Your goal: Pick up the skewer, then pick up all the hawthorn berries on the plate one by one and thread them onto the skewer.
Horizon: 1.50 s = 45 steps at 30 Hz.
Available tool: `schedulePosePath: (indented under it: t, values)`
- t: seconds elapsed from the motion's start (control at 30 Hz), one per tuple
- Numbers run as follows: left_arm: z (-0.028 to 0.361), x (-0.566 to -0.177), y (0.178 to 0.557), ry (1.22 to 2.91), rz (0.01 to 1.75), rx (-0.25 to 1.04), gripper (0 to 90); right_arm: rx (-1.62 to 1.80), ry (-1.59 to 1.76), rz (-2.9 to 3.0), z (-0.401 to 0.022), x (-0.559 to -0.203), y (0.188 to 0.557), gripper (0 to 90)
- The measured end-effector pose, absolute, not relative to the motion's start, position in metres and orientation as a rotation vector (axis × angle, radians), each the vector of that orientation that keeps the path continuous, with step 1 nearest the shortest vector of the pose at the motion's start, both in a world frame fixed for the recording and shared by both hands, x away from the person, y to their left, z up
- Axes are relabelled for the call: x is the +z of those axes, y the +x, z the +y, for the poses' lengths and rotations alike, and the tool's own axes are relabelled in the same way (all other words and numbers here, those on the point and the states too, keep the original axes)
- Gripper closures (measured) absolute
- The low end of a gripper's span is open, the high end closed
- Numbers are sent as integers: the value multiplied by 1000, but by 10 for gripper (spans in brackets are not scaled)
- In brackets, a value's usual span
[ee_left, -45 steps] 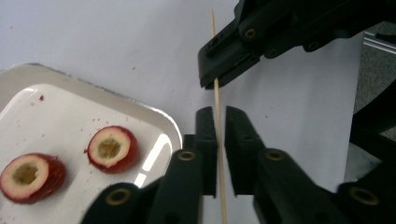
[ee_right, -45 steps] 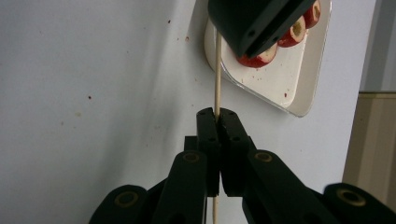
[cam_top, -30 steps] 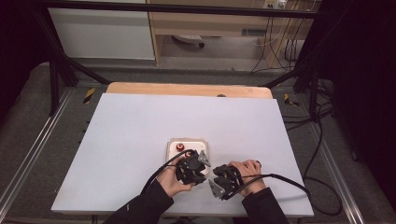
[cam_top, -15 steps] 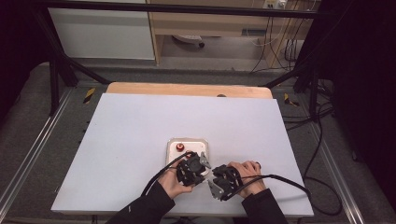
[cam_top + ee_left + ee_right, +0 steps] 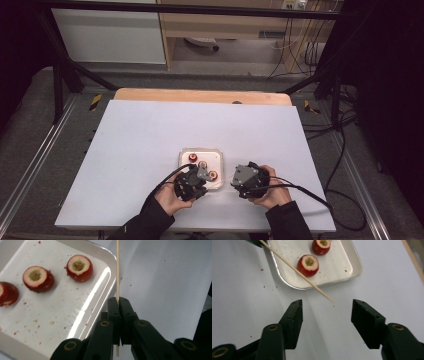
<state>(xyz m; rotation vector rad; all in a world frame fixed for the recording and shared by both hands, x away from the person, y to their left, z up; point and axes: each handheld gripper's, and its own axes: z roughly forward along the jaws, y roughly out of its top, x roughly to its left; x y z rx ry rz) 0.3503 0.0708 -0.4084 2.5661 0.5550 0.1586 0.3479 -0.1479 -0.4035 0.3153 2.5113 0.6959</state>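
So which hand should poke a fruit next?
Probably left: its gripper is shut on the stick, right by the fruits in the tray. The right gripper is open, holding nothing.

In the left gripper view the skewer (image 5: 117, 270) runs off the frame at 12 o'clock, a third cored fruit (image 5: 7, 293) is cut at 9 o'clock, and in the high view the skewer is too thin to see.
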Motion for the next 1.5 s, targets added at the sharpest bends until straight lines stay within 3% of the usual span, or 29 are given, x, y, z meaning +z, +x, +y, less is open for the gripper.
schedulePosePath:
  t: [0.33, 0.9, 1.5]
  values:
    - [111, -408, 343, 2442, 619, 209, 884, 910, 725, 2517, -172, -409, 356, 269]
    - [171, -423, 328, 2255, 752, 266, 883, 961, 1028, 2495, -169, -405, 369, 51]
    - [182, -431, 325, 2195, 761, 267, 883, 993, 1060, 2538, -131, -396, 379, 55]
